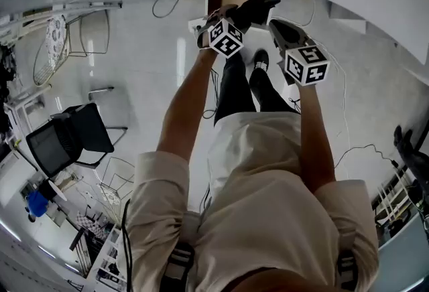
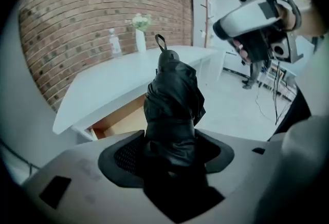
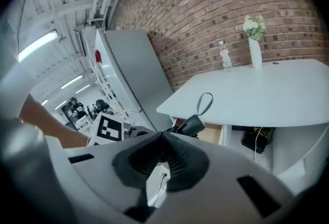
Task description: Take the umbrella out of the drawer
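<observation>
- Left hand-held gripper clamps the folded black umbrella, clear of the open drawer at its eight o'clock.
- Right hand-held gripper is closed, empty.
- Removal looks done; nothing obvious remains.

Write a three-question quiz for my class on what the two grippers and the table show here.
1. True or false: the left gripper is clamped on the folded black umbrella, which is out of the open drawer.
2. What stands beside the vase of flowers on the white table? A) water bottle B) mug C) lamp
3. Fill in: the right gripper has its jaws ___, with nothing between them.
Key: 1 true; 2 A; 3 shut.
</observation>
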### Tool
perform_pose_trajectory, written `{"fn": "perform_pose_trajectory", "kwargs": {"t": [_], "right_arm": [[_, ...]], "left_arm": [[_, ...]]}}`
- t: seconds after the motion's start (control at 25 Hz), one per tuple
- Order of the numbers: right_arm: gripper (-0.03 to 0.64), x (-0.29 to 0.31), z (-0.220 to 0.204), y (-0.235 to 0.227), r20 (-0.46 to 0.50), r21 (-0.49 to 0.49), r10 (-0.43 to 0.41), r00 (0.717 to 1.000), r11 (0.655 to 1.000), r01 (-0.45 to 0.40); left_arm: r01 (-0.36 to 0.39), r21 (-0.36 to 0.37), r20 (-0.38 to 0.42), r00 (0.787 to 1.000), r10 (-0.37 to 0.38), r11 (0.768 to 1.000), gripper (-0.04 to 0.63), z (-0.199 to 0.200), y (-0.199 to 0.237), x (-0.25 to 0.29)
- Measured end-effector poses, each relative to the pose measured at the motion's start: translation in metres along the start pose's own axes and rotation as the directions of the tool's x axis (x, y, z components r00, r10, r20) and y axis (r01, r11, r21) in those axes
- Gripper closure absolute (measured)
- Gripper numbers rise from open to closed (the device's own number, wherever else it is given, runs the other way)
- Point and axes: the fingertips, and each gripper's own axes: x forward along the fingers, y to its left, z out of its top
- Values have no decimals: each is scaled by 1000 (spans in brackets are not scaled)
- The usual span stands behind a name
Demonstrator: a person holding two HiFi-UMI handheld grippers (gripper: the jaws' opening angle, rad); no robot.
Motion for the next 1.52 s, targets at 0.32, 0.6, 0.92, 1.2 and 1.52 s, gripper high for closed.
{"fn": "perform_pose_trajectory", "kwargs": {"t": [0.32, 0.6, 0.92, 1.2, 1.52], "right_arm": [[546, -14, 41, -13, 95, 74, 7, 995, 997, -14], [546, -19, 74, 5, 153, 29, 86, 984, 995, -91], [546, -18, 83, 29, 145, -95, 183, 972, 981, -170], [546, -21, 72, 47, 123, -140, 215, 969, 970, -197], [546, -21, 65, 57, 119, -148, 223, 967, 968, -205]], "left_arm": [[-159, -436, 176, 950, 257, 886, 321, 44, 7, -82], [-217, -598, 270, 852, 449, 772, 322, 75, 31, -146], [-220, -658, 318, 786, 530, 720, 321, 71, 32, -178], [-215, -666, 335, 769, 544, 714, 321, 61, 25, -192], [-202, -649, 368, 761, 534, 734, 321, 66, 16, -195]]}}
